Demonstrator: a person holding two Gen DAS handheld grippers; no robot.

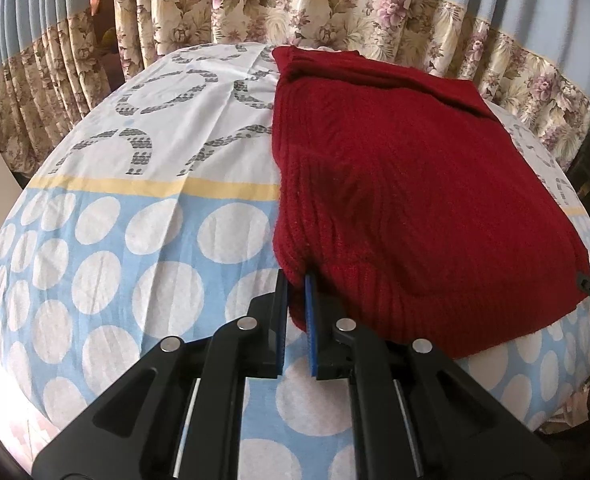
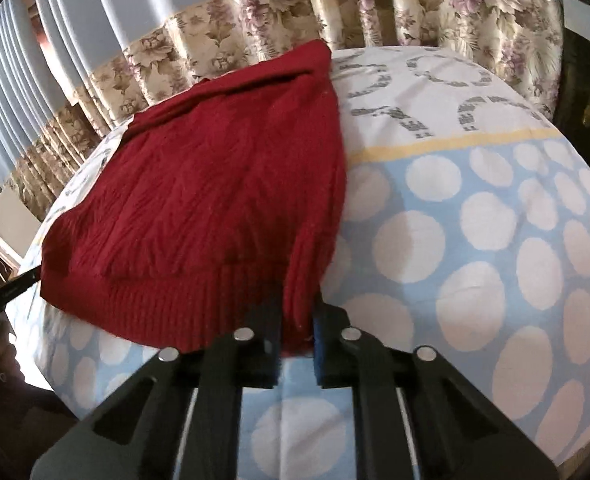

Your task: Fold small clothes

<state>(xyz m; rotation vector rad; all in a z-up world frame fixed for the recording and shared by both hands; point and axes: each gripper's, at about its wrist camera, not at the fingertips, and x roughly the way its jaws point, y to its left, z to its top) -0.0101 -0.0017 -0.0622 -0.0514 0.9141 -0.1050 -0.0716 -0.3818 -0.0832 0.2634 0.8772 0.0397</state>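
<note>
Plainly no container anywhere in either view; only a red knitted sweater [image 1: 395, 184] lying folded on a cloth-covered surface [image 1: 107, 240].

Left wrist view: sweater fills the centre and right of the frame, ribbed hem toward the bottom, its left edge running up the middle. Left tool [image 1: 297, 292] at lower centre, clamped on the sweater's lower left corner, knit pinched between the black finger and the blue pad [image 1: 310, 320]. Far right edge of the frame: tip of the other tool just at the sweater's lower right corner.

Right wrist view: sweater occupies the left and centre, narrowing toward the upper middle; ribbed hem across the lower left. Right tool [image 2: 297, 320] at lower centre, closed on the sweater's lower right corner, a bunch of red knit squeezed between its two fingers. Slightly blurred here. Dark tip of the left tool at the far left edge, beside the hem's other corner.

Cloth on the surface: pale blue with white dots [image 2: 411, 248] in the near part, a yellow stripe [image 2: 455, 142] across, white with grey rings beyond. Floral curtain [image 1: 335, 12] behind, along the top of both frames.
</note>
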